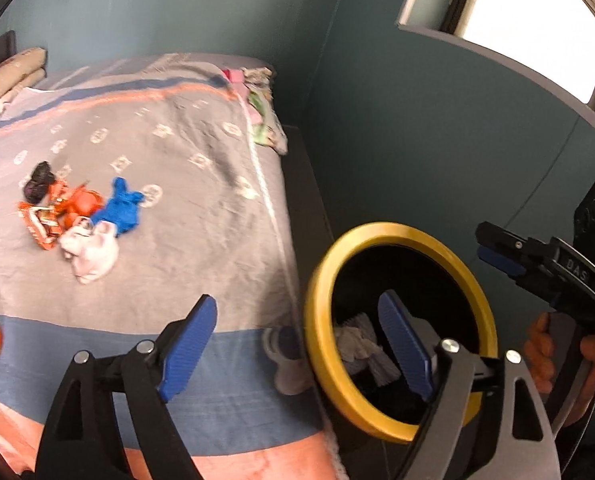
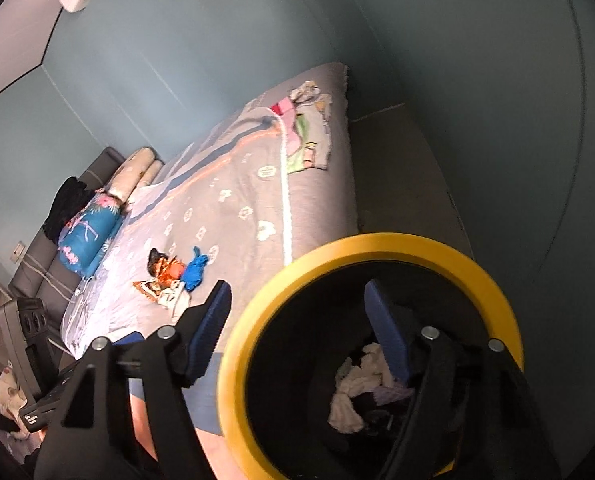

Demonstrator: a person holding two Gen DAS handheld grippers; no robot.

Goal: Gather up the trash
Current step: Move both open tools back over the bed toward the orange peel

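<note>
Closest to both cameras, a black bin with a yellow rim stands against the side of the bed, crumpled white paper lying at its bottom. The left gripper straddles that rim with jaws spread and nothing between them; the right gripper hangs likewise released and empty over the bin's mouth. Further out on the grey patterned bedspread lies the remaining trash: orange wrappers, a blue scrap, white tissue and a dark wad, bunched together well apart from the bin. Beyond it a folded printed cloth rests at the bed's far corner, and pillows sit against a grey headboard. Teal walls enclose the room, with a bright window high up.
</note>
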